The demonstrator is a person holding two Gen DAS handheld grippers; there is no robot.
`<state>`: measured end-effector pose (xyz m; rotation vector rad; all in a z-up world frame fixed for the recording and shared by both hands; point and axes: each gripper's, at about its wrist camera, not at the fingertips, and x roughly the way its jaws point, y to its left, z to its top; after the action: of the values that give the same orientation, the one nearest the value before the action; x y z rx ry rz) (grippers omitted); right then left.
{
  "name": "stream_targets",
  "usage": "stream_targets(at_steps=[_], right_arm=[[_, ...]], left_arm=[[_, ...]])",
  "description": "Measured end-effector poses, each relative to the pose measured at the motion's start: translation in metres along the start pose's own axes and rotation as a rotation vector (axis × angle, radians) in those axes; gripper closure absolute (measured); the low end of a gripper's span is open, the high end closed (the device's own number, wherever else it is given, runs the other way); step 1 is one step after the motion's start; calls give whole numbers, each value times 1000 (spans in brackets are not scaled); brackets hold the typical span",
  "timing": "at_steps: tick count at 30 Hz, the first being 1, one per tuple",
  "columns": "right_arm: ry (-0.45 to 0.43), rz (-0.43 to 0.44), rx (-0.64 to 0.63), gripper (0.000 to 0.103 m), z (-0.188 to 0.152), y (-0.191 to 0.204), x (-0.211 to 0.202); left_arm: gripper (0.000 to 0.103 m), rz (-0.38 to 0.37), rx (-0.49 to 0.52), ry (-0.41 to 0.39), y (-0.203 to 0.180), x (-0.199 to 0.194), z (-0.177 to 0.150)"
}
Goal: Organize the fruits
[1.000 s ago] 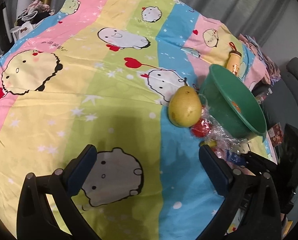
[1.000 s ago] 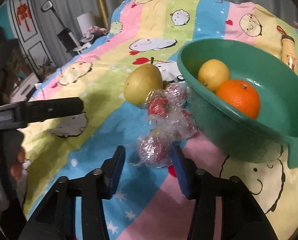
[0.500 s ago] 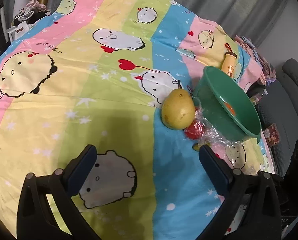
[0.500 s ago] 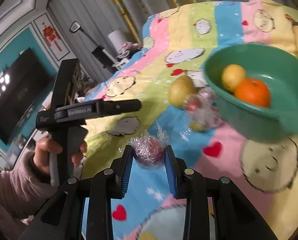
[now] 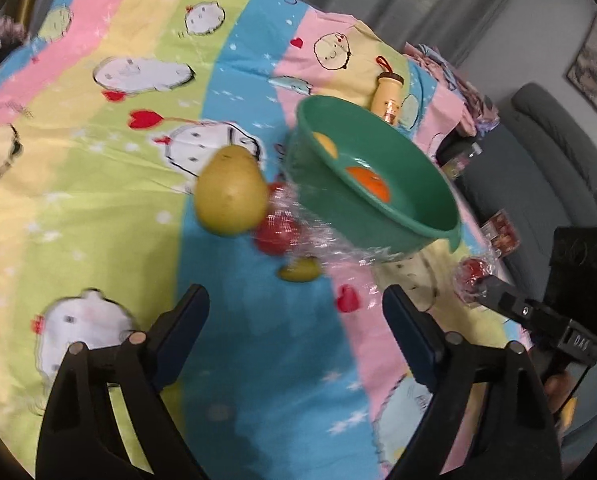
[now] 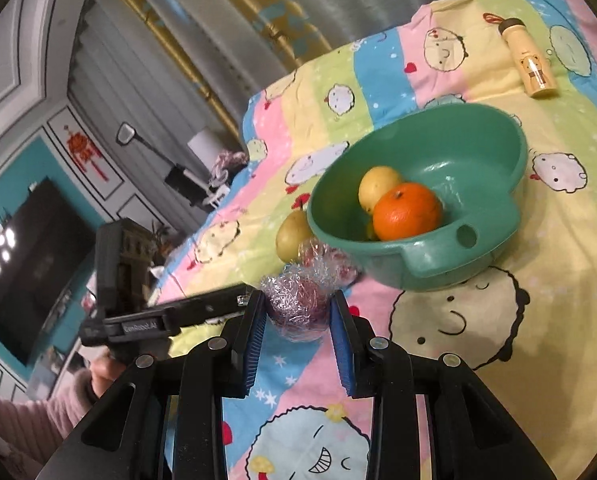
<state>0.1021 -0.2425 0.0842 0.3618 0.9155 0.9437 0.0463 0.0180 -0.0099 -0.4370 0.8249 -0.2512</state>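
My right gripper (image 6: 298,300) is shut on a red fruit in clear wrap (image 6: 298,314), held above the bedspread just short of the green bowl (image 6: 422,268). In the bowl lie an orange (image 6: 406,212) and a yellow fruit (image 6: 378,184). A big yellow-green pear (image 5: 230,196) rests against the bowl's (image 5: 382,216) left side, with another wrapped red fruit (image 5: 276,232) and a small green fruit (image 5: 300,272) beside it. My left gripper (image 5: 294,300) hovers before them, its jaws closing with nothing between them.
A beige bottle (image 6: 528,64) lies on the cartoon bedspread (image 5: 98,184) beyond the bowl. A grey sofa (image 5: 554,136) stands past the bed's right edge. A hand in a pink sleeve (image 6: 38,412) holds the left gripper's handle.
The right gripper shut on a wrapped red fruit, lifted it off the bed and carried it toward the bowl. The left gripper moved nearer the pear and its jaws narrowed.
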Motion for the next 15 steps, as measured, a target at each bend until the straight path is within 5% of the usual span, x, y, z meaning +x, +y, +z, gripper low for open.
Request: stream_targets(at_steps=[4, 6, 13, 15], right_arm=[[-26, 15, 18, 69, 2, -4, -9], [-31, 27, 27, 69, 2, -4, -9], [-35, 55, 22, 69, 2, -4, -12], [-37, 61, 26, 69, 2, -4, -12]], left_arm=[[17, 13, -106, -11, 3, 10, 11], [27, 13, -170, -1, 7, 16, 17], [29, 61, -326, 23, 19, 36, 32], [40, 94, -328, 31, 17, 42, 36]])
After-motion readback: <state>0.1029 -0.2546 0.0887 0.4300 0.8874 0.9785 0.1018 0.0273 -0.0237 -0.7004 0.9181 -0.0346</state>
